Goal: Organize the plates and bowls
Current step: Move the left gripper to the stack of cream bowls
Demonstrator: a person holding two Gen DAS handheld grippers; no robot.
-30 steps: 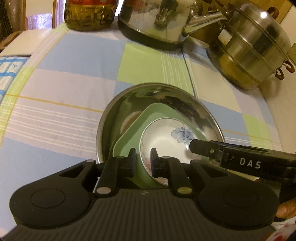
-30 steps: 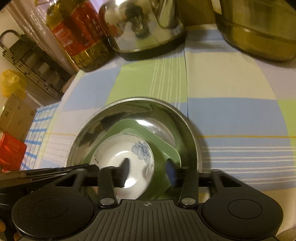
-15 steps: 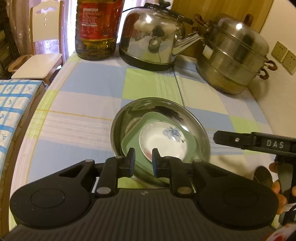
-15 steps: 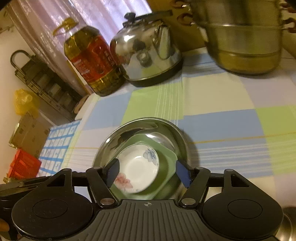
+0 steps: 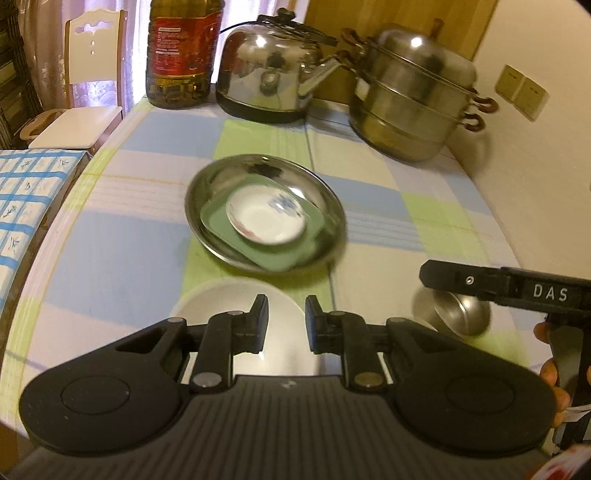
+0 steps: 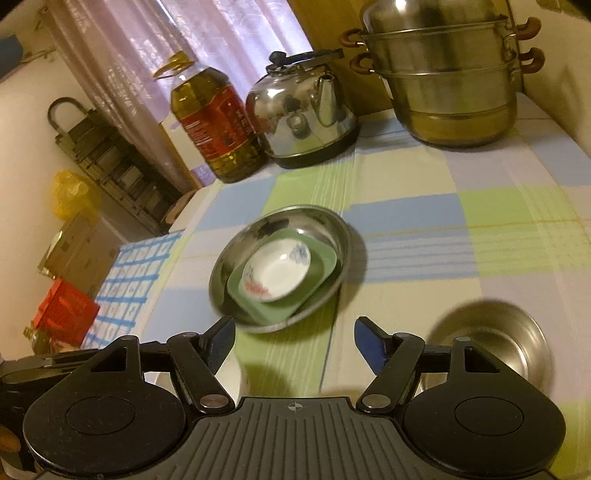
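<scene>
Where white letters read "DAS" on the right tool, its fingers spread wide and hold nothing. The left tool is narrowly parted, also empty, over a white bowl. Mid-surface, a floral saucer sits in a green square plate, corner toward the tools, inside a steel dish. The oil bottle's red label is unreadable.

The desk wears a blue, green and cream checked cloth, under warm dim light. Behind its far edge hang pale lilac curtains and a wood panel. Left of the desk stands a white chair; right of it, a cream wall with switch plates.
</scene>
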